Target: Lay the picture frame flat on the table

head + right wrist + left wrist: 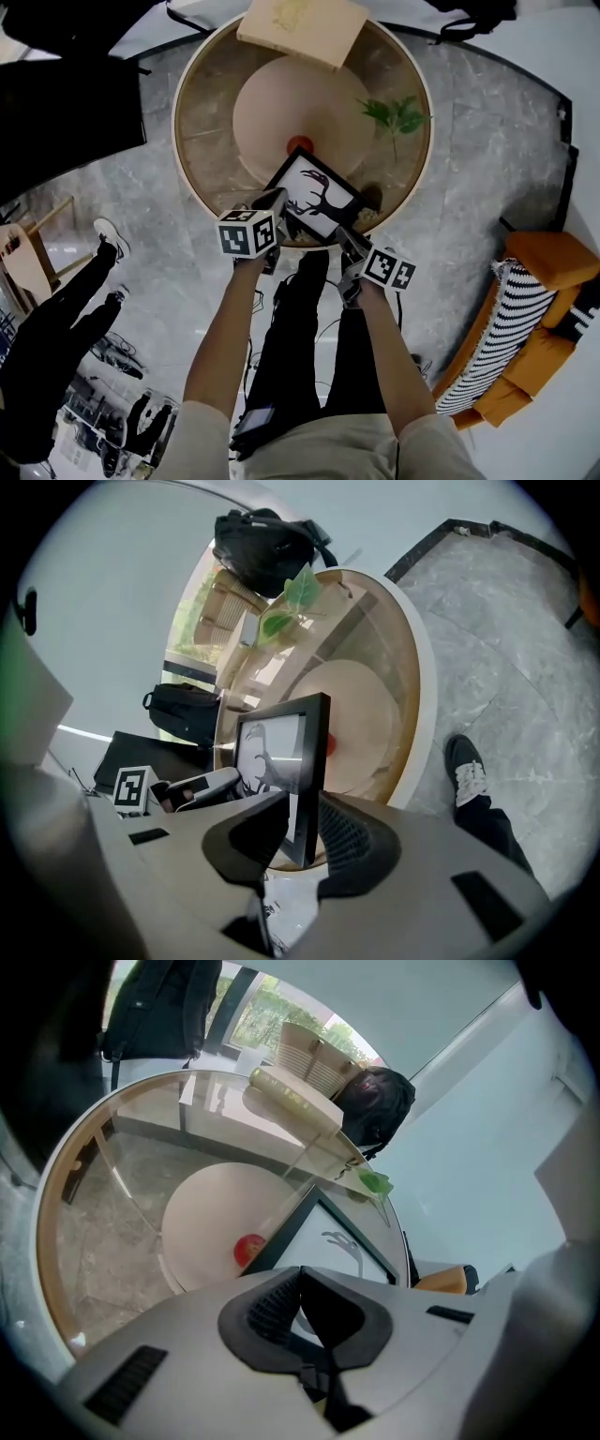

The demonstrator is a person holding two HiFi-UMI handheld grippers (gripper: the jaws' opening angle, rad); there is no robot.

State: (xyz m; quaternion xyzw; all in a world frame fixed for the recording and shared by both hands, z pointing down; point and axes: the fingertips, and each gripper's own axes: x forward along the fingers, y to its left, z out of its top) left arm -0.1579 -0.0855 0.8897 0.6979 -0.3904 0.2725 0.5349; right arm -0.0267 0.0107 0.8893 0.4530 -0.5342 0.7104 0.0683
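Note:
The picture frame (317, 199) is black with a dark animal figure on white. It is held tilted over the near rim of the round glass table (197, 84). My left gripper (275, 202) is shut on the frame's left corner, and the frame (328, 1241) rises just beyond its jaws. My right gripper (345, 236) is shut on the near right edge. In the right gripper view the frame (295, 761) stands edge-on between the ribbed pads (345, 841), and the left gripper (192, 789) shows beyond it.
A small red ball (300, 143) lies under the glass on the table's pale round base. A green sprig (398, 114) and a tan box (302, 28) sit on the far side. An orange sofa (544, 281) is at the right, and a person in black (56, 328) at the left.

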